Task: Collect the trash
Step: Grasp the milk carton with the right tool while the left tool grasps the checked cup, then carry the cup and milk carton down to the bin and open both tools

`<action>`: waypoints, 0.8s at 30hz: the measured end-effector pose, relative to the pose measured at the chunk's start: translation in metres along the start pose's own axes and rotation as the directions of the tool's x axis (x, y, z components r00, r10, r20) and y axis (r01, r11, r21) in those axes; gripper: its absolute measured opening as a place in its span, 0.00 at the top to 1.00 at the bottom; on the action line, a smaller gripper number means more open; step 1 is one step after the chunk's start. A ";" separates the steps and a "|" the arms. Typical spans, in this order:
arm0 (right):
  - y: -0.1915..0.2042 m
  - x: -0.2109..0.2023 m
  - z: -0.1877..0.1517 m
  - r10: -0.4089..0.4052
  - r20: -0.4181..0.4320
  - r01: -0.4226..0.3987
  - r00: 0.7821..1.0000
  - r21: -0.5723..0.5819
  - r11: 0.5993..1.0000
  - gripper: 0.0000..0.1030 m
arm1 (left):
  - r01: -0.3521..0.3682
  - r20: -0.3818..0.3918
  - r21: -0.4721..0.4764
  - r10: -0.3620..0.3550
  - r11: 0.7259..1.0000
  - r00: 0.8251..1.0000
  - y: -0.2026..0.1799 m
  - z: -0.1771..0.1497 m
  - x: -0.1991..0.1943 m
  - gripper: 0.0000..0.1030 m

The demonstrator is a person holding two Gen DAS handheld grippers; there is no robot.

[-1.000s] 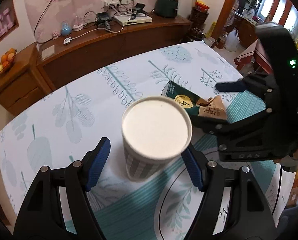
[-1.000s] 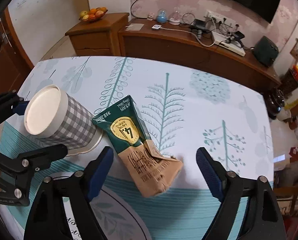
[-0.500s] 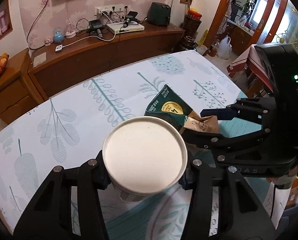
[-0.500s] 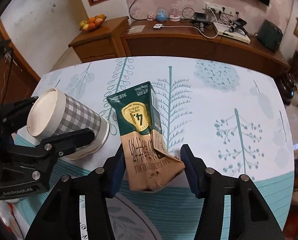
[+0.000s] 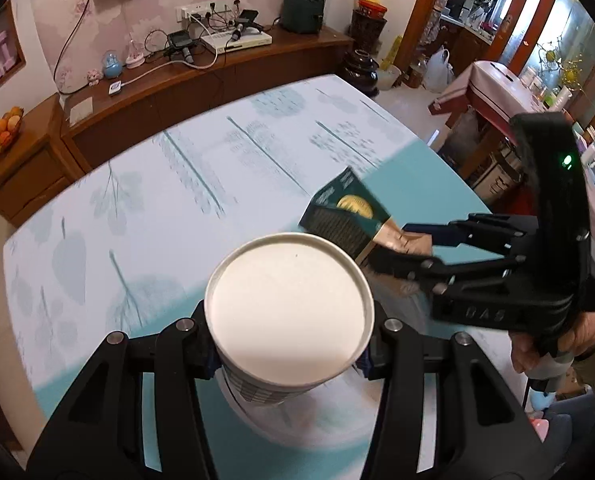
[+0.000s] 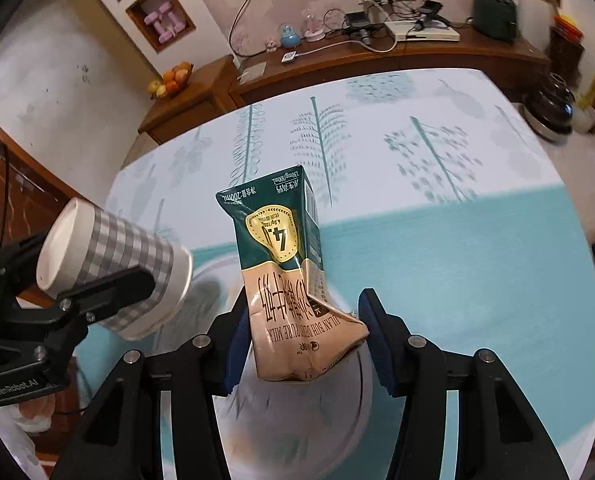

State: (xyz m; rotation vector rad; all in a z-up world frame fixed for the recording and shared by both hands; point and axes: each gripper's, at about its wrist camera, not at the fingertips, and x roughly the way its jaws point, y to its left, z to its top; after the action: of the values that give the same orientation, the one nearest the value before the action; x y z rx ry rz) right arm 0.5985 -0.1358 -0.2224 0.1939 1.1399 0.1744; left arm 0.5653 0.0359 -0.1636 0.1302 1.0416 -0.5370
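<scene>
Lifted off the table, left claw [image 5: 289, 356] clamps cup [image 5: 289, 312], right claw [image 6: 303, 344] clamps carton [image 6: 285, 276].

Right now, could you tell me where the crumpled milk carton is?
The milk carton is clamped in the right gripper, lifted above the table, to the right of the checked paper cup in the right wrist view.

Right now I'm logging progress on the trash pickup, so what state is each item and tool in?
Grey checked paper cup: upright, clamped in the left tool, off the table.
Crumpled green and tan milk carton: dented, print upside down, gripped at its tan end by the right tool, off the table.
Tree-patterned tablecloth: nothing lying on the part in view.
</scene>
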 end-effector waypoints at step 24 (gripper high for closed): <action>-0.017 -0.275 -0.374 0.171 0.086 -0.166 0.982 -0.056 0.984 0.50 | -0.129 -0.008 -0.198 0.130 0.972 0.991 -0.267 -0.289 -0.188 0.55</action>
State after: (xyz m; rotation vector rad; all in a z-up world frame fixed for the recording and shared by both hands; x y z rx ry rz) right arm 0.1459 -0.1934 -0.1349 0.2530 1.0283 0.3404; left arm 0.1373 -0.0258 -0.1128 0.0204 1.0679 -0.3127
